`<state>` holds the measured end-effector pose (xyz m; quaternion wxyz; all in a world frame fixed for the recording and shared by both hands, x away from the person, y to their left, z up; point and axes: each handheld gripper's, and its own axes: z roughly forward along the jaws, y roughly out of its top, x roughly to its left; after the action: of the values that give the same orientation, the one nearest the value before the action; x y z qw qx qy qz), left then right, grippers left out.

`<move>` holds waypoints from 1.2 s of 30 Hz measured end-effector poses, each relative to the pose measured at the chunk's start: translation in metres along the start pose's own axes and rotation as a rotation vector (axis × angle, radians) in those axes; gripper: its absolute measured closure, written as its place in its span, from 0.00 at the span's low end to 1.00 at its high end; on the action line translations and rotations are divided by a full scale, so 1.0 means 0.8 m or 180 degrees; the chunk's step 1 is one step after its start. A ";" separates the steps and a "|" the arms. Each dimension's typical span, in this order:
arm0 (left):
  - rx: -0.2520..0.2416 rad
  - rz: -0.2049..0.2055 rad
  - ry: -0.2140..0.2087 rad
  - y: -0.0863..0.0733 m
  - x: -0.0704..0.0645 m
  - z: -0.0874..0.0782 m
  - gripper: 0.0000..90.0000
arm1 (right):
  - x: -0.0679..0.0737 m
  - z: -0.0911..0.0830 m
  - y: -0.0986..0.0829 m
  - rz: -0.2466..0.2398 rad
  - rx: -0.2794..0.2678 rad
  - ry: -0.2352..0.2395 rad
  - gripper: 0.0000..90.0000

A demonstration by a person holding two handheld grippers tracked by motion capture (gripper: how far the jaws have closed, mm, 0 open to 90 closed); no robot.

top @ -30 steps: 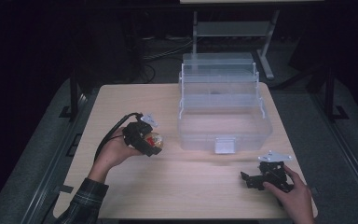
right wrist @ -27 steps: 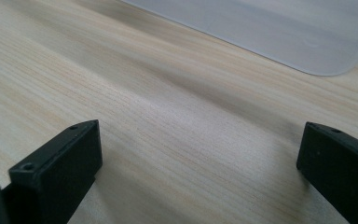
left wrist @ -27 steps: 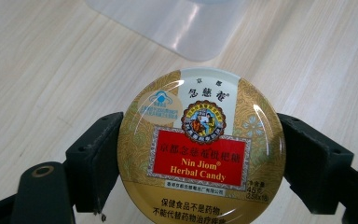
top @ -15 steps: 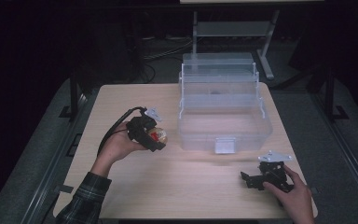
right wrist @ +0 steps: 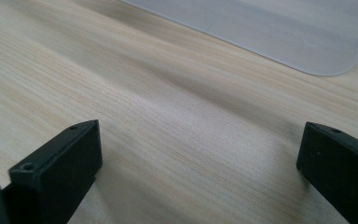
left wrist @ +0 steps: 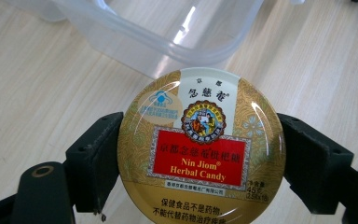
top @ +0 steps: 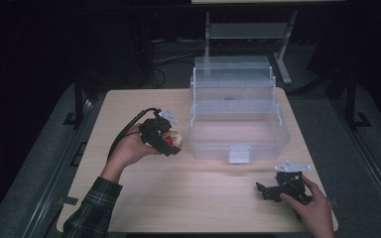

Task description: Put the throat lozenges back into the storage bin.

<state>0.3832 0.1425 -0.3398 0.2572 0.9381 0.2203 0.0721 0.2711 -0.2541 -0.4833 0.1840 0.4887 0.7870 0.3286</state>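
The left gripper (top: 167,140) pinches a round candy tin (left wrist: 200,149) by its rim, at nine o'clock of the clear box (top: 238,134); the smooth edge could slip, or clip the box wall. The right gripper (top: 270,191) rests spread on the pale wooden worktop (top: 203,198). The room beyond looks dark, probably cluttered.

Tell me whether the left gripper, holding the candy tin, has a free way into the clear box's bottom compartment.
Probably yes. The left gripper holds the candy tin just beside the clear box, whose bottom compartment lies open with nothing between.
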 end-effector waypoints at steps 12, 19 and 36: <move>-0.0026 0.0063 -0.0022 0.025 0.003 0.000 0.22 | 0.000 0.000 0.000 -0.0005 0.0001 -0.0006 0.00; -0.0012 0.0138 -0.0047 0.042 0.003 0.006 0.22 | 0.000 0.000 0.000 -0.0007 0.0001 -0.0002 0.00; 0.0008 0.0180 -0.0105 0.076 0.007 0.032 0.22 | 0.000 0.000 0.000 -0.0006 -0.0003 0.0001 0.00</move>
<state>0.4170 0.0865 -0.3306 0.2575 0.9454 0.1896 0.0636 0.2712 -0.2543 -0.4834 0.1843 0.4878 0.7873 0.3289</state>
